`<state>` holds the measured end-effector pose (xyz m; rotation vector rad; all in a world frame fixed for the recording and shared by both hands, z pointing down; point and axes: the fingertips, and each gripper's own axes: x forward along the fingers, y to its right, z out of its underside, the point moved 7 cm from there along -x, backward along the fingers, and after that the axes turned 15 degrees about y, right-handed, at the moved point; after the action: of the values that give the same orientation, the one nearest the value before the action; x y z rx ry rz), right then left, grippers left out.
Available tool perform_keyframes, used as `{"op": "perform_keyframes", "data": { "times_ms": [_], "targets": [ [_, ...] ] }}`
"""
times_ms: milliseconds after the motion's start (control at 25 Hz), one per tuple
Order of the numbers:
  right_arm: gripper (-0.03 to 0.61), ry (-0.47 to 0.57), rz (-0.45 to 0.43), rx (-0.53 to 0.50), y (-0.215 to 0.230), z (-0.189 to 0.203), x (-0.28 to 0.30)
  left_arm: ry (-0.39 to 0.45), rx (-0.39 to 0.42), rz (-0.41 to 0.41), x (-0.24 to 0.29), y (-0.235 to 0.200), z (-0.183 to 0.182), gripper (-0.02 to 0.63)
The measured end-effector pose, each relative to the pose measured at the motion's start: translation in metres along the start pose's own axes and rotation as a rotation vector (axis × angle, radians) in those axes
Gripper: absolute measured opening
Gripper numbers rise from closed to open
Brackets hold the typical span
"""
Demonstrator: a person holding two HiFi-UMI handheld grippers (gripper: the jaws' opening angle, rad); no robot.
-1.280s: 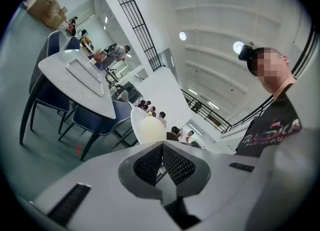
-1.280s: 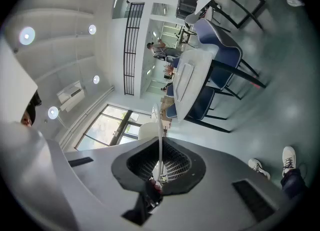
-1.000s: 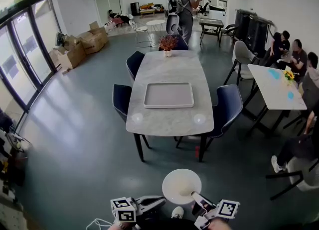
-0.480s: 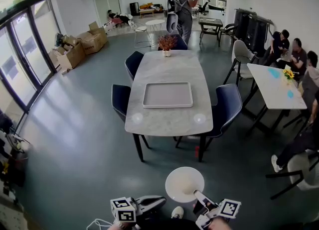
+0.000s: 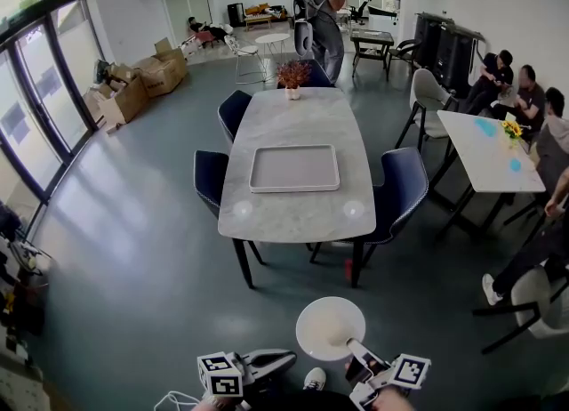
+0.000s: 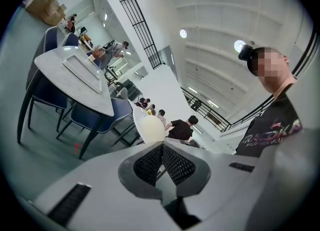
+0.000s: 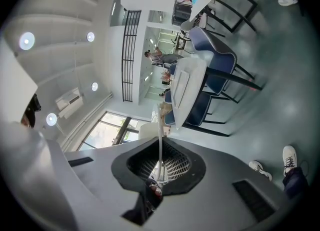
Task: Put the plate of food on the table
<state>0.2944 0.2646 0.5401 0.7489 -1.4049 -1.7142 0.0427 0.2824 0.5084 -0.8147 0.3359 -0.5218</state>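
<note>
A white round plate (image 5: 329,327) is hanging low in the head view, over the grey floor and well apart from the long table (image 5: 298,213), which is lying toward 12 o'clock from it. Whether there is food on the plate cannot be told; its top is looking pale and bare.

The right gripper (image 5: 356,350) is pinching the plate's rim at about 5 o'clock, its jaws closed tight on the thin edge, which is showing edge-on between the ribbed pads in the right gripper view. The left gripper (image 5: 283,360) is sitting at about 8 o'clock of the plate, just beside it, jaws pressed together with nothing between them.

The plate is probably stiff, smooth and breakable, and being held by one edge it is likely wanting to tip, so a deep, firm bite on the rim seems wise.

A grey tray (image 5: 294,168) is resting in the table's middle, with a pot of flowers (image 5: 292,74) at its far end.
</note>
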Motion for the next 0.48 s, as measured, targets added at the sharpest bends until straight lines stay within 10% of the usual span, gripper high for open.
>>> {"op": "perform_keyframes", "data": {
  "times_ms": [480],
  "targets": [
    [0.018, 0.016, 0.071, -0.011, 0.011, -0.011, -0.012, -0.020, 0.006, 0.009, 0.012, 0.005, 0.001, 0.005]
  ]
}}
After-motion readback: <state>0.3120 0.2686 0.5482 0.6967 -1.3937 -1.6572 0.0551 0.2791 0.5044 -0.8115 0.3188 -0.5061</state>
